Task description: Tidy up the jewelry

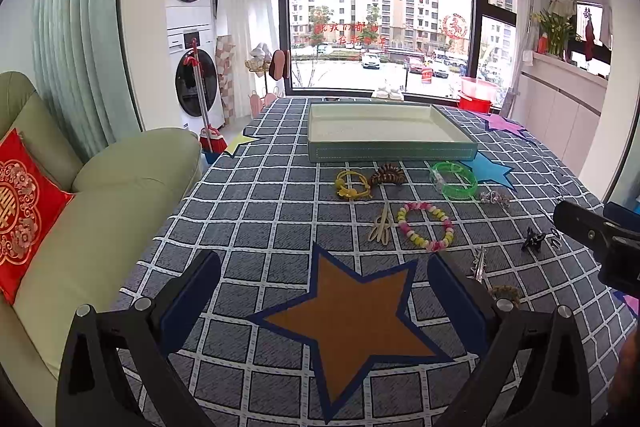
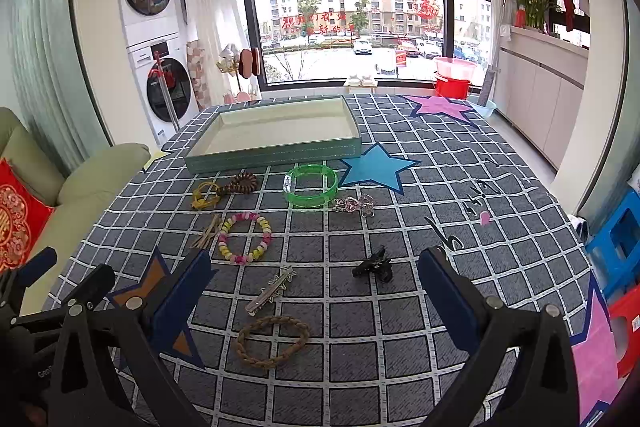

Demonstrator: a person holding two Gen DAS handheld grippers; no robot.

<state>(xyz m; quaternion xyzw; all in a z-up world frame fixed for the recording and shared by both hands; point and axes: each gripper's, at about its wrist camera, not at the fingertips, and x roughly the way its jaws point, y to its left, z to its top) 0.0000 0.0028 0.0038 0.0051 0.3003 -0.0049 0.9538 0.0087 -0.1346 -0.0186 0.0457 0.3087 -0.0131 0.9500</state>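
Both the left tongs (image 1: 324, 291) and right tongs (image 2: 316, 287) gape wide, holding nothing, above the table (image 2: 440, 267), where the jewelry including a green bangle (image 2: 311, 185) lies before the tray (image 2: 276, 151), the smaller clips hard to make out.

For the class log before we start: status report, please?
Left gripper open, right gripper open, both empty. Tray empty; jewelry loose on tablecloth, braided bracelet nearest right. Nothing blocking.

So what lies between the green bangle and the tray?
Nothing: in the right wrist view only bare checked cloth separates the green bangle from the tray; the brown coiled piece sits off to the left.
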